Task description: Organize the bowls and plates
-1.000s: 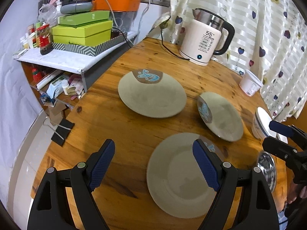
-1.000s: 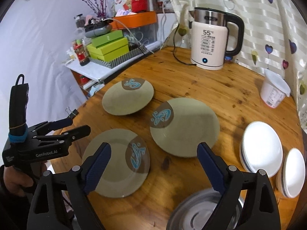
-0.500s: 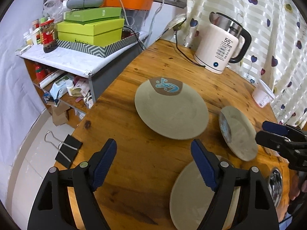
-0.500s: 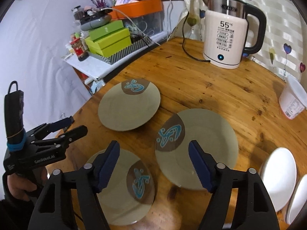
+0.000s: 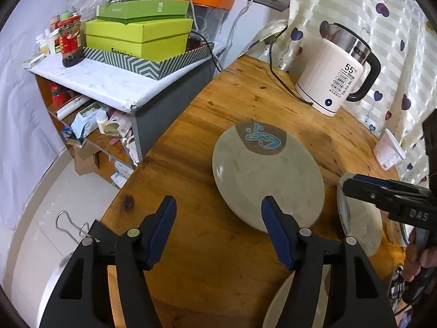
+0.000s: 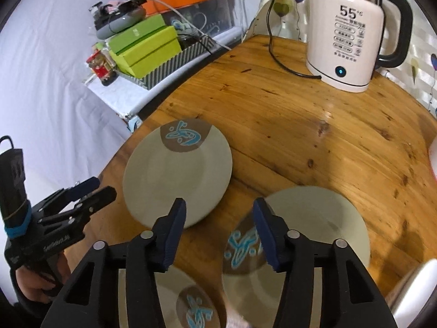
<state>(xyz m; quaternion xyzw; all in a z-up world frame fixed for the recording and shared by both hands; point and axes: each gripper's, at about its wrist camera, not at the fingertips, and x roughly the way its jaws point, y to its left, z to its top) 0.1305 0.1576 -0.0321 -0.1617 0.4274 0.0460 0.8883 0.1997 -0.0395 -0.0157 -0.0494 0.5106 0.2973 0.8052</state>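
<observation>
Three grey-green plates with a blue-on-brown mark lie on the round wooden table (image 5: 218,104). The far plate (image 5: 267,175) (image 6: 177,172) sits close to the table's left edge. My left gripper (image 5: 218,218) hovers over bare wood just before it, jaws closing with nothing between them; its right finger overlaps the plate's near rim. My right gripper (image 6: 218,213) hangs above the gap between the far plate and the right plate (image 6: 314,227) (image 5: 360,224), jaws closing on nothing. The near plate (image 6: 185,300) lies under its fingers. Each gripper shows in the other's view: right gripper (image 5: 387,196), left gripper (image 6: 90,191).
A white electric kettle (image 5: 336,82) (image 6: 347,41) with its cord stands at the back. A white cup (image 5: 387,153) is at the right edge, a white bowl (image 6: 420,281) at lower right. A side shelf with green boxes (image 5: 136,35) adjoins the table's left edge.
Both grippers have moved forward and left toward the far plate and sunk a little. Both jaws have narrowed. The white bowls and the steel bowl have mostly slid out of the right wrist view.
</observation>
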